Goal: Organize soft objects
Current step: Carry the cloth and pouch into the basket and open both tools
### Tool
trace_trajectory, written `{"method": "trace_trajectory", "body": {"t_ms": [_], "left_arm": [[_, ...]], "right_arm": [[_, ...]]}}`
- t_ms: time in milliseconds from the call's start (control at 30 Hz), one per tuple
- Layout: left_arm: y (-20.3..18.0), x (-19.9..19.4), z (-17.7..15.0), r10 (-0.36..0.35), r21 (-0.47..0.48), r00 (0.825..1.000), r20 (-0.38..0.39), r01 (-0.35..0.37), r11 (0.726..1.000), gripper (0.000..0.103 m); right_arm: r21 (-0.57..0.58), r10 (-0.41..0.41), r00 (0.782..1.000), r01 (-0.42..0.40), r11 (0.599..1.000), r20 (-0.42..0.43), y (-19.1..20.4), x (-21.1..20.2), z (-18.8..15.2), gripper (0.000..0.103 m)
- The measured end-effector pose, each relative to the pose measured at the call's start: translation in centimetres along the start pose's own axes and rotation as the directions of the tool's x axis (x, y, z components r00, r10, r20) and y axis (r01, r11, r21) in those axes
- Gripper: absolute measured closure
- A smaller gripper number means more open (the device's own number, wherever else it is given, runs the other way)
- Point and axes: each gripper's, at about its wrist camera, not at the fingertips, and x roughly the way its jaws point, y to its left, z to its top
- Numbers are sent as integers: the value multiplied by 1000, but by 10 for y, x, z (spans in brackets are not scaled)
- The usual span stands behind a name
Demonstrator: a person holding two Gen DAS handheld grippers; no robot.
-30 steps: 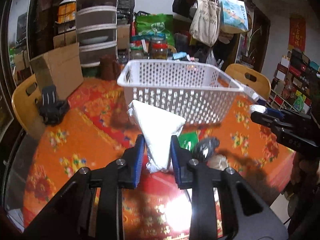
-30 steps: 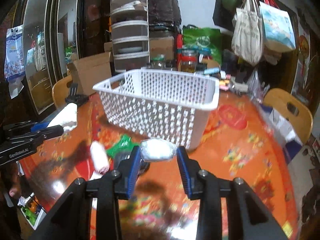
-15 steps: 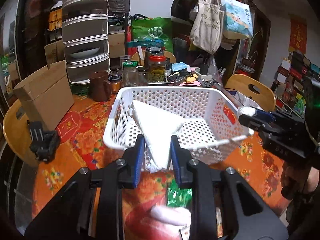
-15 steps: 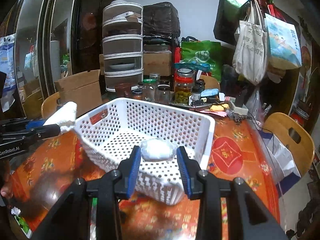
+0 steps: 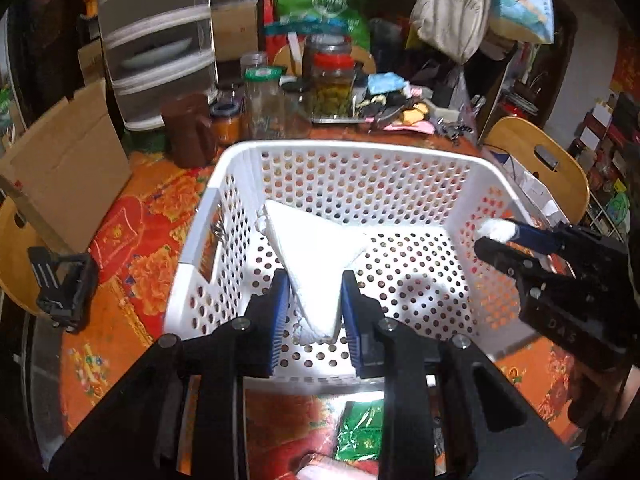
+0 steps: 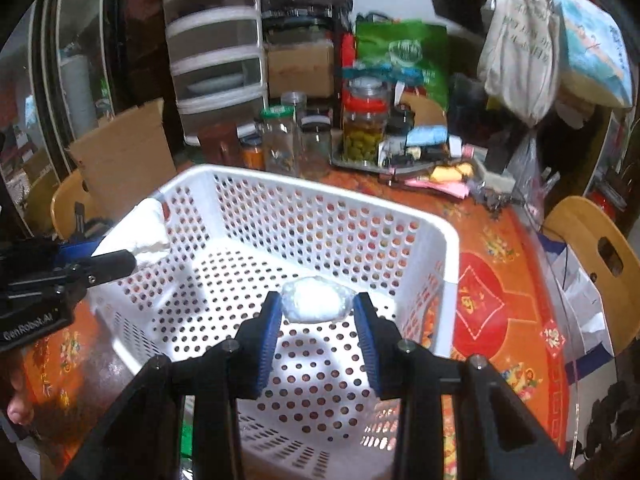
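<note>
Both my grippers hang above the white perforated plastic basket [image 5: 224,216]: left gripper [image 5: 314,300] clamps the folded white cloth [image 5: 316,252], right gripper [image 6: 316,318] pinches the plastic-wrapped white wad [image 6: 312,300], the basket floor directly below each.

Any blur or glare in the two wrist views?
Left wrist: background jars smeared by motion, white basket and held white cloth sharp, black fisheye corners. Right wrist: bright glare on the basket floor under the wrapped bundle.
</note>
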Motion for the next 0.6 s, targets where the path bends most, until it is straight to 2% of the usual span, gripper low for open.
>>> {"method": "trace_trajectory", "body": {"t_ms": [200,467,533,600], "left_arm": [[0,27,5,-8,-5,998,-62,7,1000,79],[3,33,2,-9,-14,998,-60,8,1000,76],[5,33,2,-9,-18,998,-57,8,1000,72],[5,32,2,-15,-20,999,-47,14,1000,62]], "right_arm": [[-27,-5,997,3,1000,-73,6,20,5,67],[-34,0,996,-3,999,-88,10,30,4,66],[-31,-4,997,2,1000,-81,10,30,4,66],[-26,3,998,-5,1000,-68,10,27,4,66]]}}
